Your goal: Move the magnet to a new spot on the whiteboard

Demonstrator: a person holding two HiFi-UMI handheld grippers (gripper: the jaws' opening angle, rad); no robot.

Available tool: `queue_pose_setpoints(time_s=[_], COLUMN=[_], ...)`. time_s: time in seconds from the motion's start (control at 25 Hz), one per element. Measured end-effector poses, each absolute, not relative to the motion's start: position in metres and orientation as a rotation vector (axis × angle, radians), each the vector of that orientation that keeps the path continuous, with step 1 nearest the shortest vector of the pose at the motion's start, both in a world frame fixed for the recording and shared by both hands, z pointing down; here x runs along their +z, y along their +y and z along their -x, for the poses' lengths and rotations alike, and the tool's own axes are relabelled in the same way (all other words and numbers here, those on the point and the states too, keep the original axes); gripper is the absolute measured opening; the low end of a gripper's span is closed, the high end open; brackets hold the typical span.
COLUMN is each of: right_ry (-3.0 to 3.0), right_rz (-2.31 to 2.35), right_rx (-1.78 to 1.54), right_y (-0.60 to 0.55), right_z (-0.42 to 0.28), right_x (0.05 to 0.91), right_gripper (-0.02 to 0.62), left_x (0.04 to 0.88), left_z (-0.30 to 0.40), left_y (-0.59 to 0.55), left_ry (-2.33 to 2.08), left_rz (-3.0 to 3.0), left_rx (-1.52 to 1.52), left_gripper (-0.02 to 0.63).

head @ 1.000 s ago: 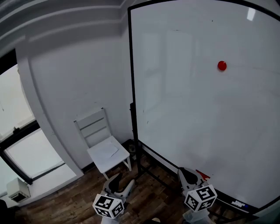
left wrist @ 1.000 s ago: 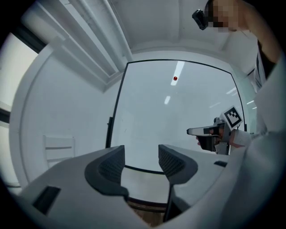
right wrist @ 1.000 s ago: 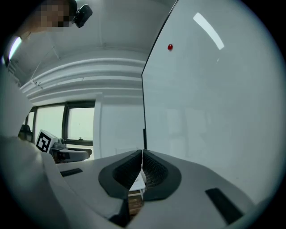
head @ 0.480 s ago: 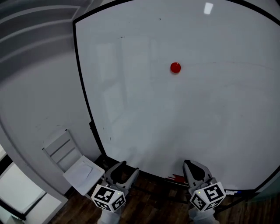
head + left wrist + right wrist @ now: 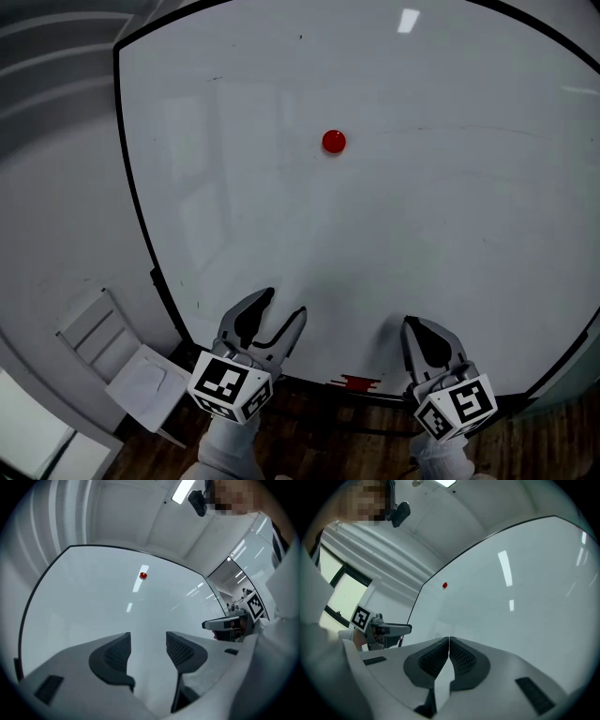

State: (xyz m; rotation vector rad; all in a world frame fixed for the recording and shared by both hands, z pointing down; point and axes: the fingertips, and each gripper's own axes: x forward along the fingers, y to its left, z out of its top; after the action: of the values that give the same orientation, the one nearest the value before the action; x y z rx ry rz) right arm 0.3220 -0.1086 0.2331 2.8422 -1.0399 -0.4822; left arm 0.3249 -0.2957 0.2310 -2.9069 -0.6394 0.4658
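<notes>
Sitting high on the whiteboard (image 5: 450,234), the small red magnet (image 5: 334,142) looks light and rigid, best pinched by its rim, while the left gripper (image 5: 278,320) gapes empty and the right gripper (image 5: 424,339) is closed on nothing

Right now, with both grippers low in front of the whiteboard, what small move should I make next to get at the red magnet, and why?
Probably raise the left gripper toward the red magnet. Its jaws stand apart with nothing between them, while the right gripper is shut. The magnet sits well above both grippers on the whiteboard.
</notes>
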Motion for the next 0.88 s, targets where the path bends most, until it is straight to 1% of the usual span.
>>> queue_pose_setpoints(time_s=[0.32,0.6,0.88], right_ry=[-0.826,-0.724,-0.603], right_rz=[-2.797,-2.754,-2.618], right_rx=[-0.655,-0.71,-0.775], right_y=[-0.086,-0.081,-0.077], right_z=[-0.317,-0.312,-0.305], right_x=[0.169,0.117,0.06], right_gripper=[0.028,0.027,0.028], left_x=[0.151,0.089,0.048], left_z=[-0.33,-0.342,-0.353], left_y=[-0.273,-0.256,-0.254], left_ry=[-0.682,-0.666,-0.571], left_rz=[2.76,2.681,2.617], left_rx=[0.671,0.75,0.796], left_gripper=[0.233,0.233,0.233])
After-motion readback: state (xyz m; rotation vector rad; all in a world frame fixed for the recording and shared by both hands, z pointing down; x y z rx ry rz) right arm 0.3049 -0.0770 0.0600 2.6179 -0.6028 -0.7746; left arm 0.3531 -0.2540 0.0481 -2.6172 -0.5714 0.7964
